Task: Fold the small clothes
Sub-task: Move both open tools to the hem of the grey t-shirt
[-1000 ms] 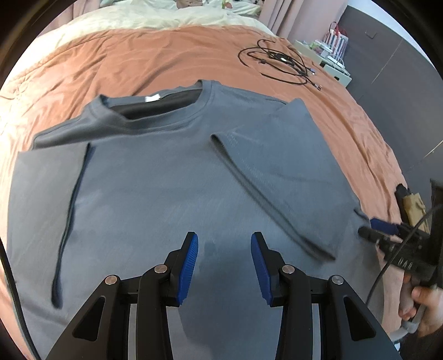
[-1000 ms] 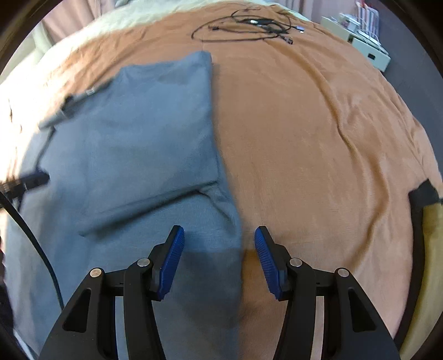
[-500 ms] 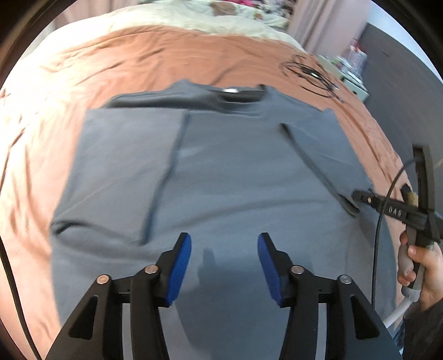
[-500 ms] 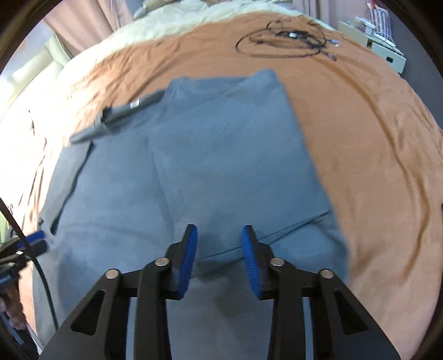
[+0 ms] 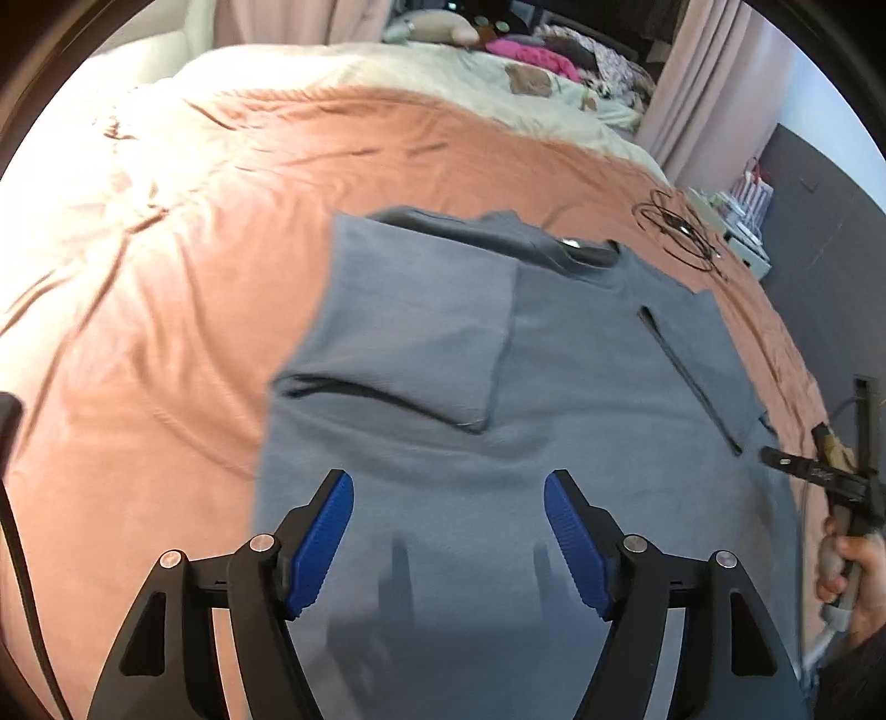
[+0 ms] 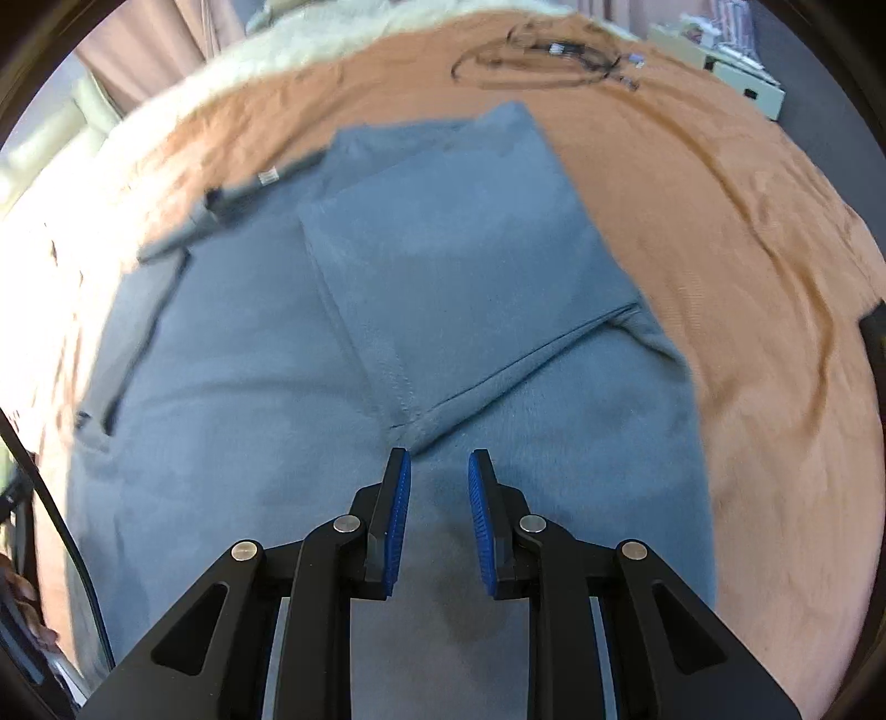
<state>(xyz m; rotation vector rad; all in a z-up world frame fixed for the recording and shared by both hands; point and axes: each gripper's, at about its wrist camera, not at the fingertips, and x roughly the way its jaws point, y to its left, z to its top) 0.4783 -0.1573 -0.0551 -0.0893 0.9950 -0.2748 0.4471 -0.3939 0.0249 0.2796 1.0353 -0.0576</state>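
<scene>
**Sleeves in, both tools empty over the lower shirt**

Grey-blue cotton short-sleeved t-shirt (image 5: 554, 387) lies flat on the rust-orange bedspread (image 5: 166, 332), directly ahead of and under both tools. Long axis runs away from the tools: hem end nearest, ribbed collar (image 5: 581, 252) at the far end. Both sleeves are folded inward onto the body, probably to square the shirt into a narrow rectangle before a lengthwise fold.

Left tool (image 5: 448, 531): blue pads spread wide, nothing between them, hovering over the lower body cloth, with the folded left sleeve (image 5: 421, 338) just ahead and slightly to its left.

Right tool (image 6: 440, 518): pads narrowed to a small gap but not meeting, no cloth between them; the corner of the folded right sleeve (image 6: 470, 266) sits just ahead of its tips. Contact with fabric can't be confirmed.

Judgement: sleeve step looks finished; both tools sit low on the shirt, likely positioned to take the hem and carry it toward the collar. Black cable coil (image 6: 542, 52) lies far ahead, well apart.
</scene>
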